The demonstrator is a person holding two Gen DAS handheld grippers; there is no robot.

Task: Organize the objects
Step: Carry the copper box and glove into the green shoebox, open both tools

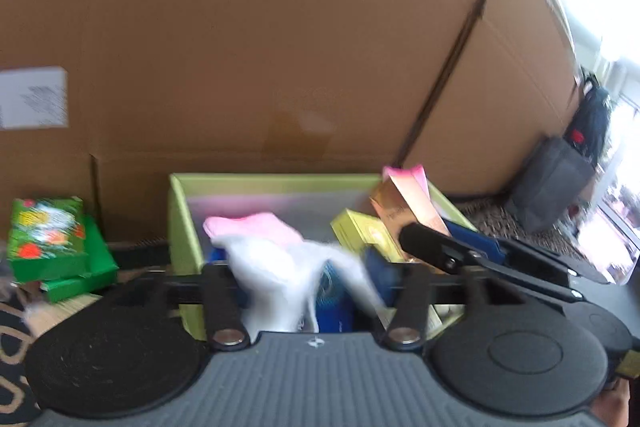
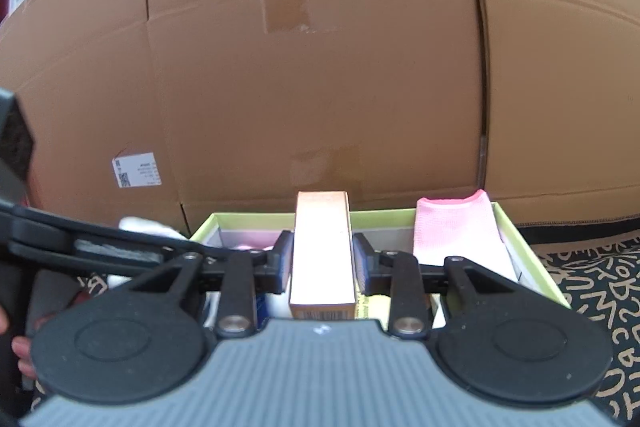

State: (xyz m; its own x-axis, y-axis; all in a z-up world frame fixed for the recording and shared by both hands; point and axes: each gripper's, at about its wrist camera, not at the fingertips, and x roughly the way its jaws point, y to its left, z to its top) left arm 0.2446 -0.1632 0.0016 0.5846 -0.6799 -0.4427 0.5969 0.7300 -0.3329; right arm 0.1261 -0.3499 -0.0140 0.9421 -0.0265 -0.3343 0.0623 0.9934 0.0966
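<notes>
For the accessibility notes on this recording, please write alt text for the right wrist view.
The right gripper clamps an upright gold-orange carton above a green-rimmed tray on a patterned rug. A pink cloth leans inside the tray's right side, and a cardboard wall fills the background.

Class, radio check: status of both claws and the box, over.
Right claw shut on orange carton. Left claw open over white cloth. Green box crowded.
</notes>
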